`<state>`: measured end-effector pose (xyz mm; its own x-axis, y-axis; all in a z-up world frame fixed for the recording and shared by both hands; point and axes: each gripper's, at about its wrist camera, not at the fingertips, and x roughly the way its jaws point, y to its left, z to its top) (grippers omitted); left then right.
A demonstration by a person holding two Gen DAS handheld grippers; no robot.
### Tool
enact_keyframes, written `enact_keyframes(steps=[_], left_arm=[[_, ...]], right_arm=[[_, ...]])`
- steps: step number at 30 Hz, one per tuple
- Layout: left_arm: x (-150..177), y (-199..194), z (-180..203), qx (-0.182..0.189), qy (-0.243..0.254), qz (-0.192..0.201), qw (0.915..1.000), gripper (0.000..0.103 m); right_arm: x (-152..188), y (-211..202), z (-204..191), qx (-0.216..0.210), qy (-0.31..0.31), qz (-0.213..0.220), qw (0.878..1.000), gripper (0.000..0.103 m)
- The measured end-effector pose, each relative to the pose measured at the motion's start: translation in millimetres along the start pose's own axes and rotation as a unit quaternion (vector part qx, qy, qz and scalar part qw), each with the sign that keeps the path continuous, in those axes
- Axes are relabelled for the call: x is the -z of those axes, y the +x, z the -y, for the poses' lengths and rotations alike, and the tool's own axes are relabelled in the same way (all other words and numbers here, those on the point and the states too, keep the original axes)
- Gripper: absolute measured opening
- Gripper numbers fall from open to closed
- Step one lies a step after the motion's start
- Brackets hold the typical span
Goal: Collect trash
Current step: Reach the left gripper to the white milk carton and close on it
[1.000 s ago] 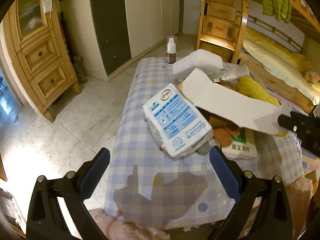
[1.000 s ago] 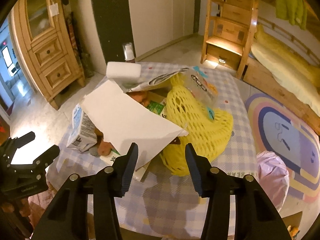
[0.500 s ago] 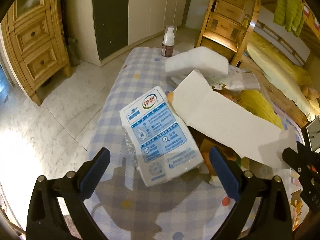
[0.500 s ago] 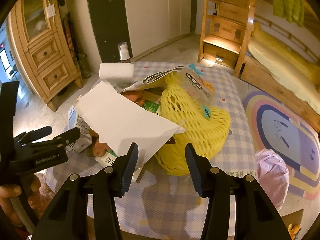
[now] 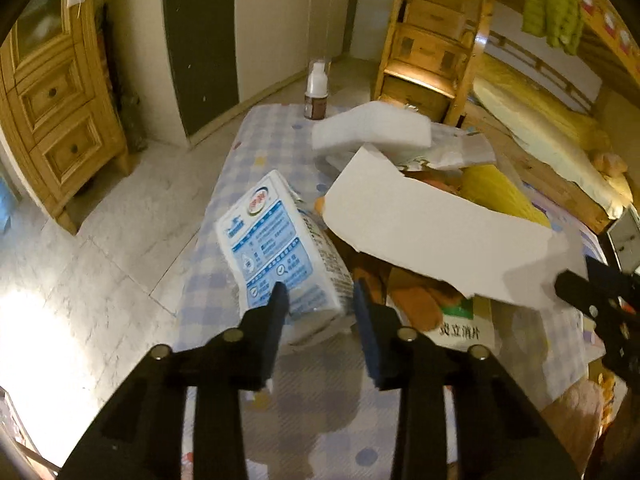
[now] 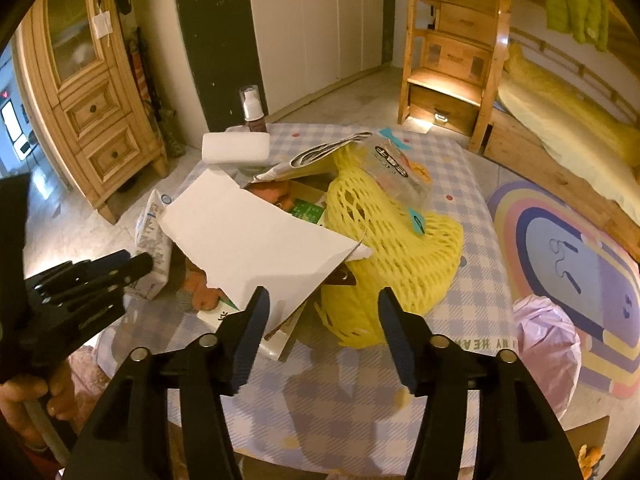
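Blue-and-white, crushed-looking milk carton (image 5: 280, 248) is sitting between the just-closing left gripper (image 5: 318, 308) jaws, probably light and yielding, best pinched across its near end.

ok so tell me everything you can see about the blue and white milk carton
The milk carton is a white paperboard box with blue printed panels and a round logo near its top. It lies tilted on the checked tablecloth, beside the white card. The left gripper has just been closing around its near end; contact is unclear.
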<state>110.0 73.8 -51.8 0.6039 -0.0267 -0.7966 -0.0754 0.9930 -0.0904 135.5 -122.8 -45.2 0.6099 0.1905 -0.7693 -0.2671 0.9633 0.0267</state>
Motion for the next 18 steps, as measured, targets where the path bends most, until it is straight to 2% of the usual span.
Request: enact_keyframes(steps=[3, 5, 7, 10, 13, 18], left_arm=[[2, 3, -7, 0.029, -0.004, 0.000, 0.9996, 0.038], [3, 9, -12, 0.036, -0.013, -0.006, 0.9993, 0.050], [7, 15, -14, 0.034, -0.023, -0.011, 0.9991, 0.075], [10, 17, -16, 0.034, -0.037, -0.012, 0.9987, 0.091], [11, 21, -21, 0.031, -0.050, -0.016, 0.9981, 0.092], [6, 24, -32, 0.057, -0.073, -0.005, 0.9957, 0.092]], right_arm=[[1, 1, -2, 0.004, 0.000, -0.001, 1.000, 0.058], [3, 1, -2, 0.005, 0.000, -0.002, 1.000, 0.058], [3, 0, -2, 0.005, 0.000, -0.002, 1.000, 0.058], [5, -2, -2, 0.006, 0.000, 0.000, 1.000, 0.058], [5, -2, -2, 0.005, 0.000, 0.001, 1.000, 0.058], [6, -2, 0, 0.005, -0.001, 0.001, 1.000, 0.059]])
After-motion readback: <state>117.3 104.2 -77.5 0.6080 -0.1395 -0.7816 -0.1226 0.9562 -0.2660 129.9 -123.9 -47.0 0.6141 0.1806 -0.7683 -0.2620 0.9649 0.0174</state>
